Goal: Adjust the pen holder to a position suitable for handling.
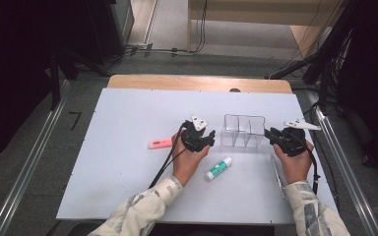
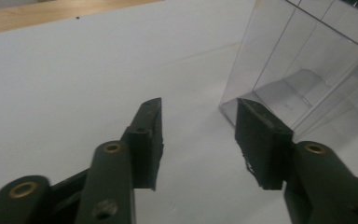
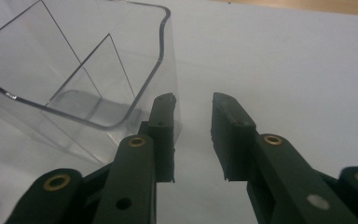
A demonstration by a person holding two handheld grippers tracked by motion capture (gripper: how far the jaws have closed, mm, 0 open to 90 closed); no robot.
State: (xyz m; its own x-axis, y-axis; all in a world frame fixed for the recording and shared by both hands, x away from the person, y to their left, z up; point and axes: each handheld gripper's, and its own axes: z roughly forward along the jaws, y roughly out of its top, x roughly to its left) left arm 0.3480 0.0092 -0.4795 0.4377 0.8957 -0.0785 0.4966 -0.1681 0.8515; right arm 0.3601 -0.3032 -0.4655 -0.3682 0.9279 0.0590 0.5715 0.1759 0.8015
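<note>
A: High view first. Where's the clear organizer?

B: On the bench, between the left gripper and the right gripper, long axis running across from one to the other. The right looks nearer. A glue stick and pink highlighter lie apart; their print is too small to read.

A: Left gripper view?

B: Jaws parted, empty; the organizer stands just ahead to its right.

A: Right gripper view?

B: Jaws also apart, holding nothing; the organizer's corner sits just beside its left jaw.
</note>
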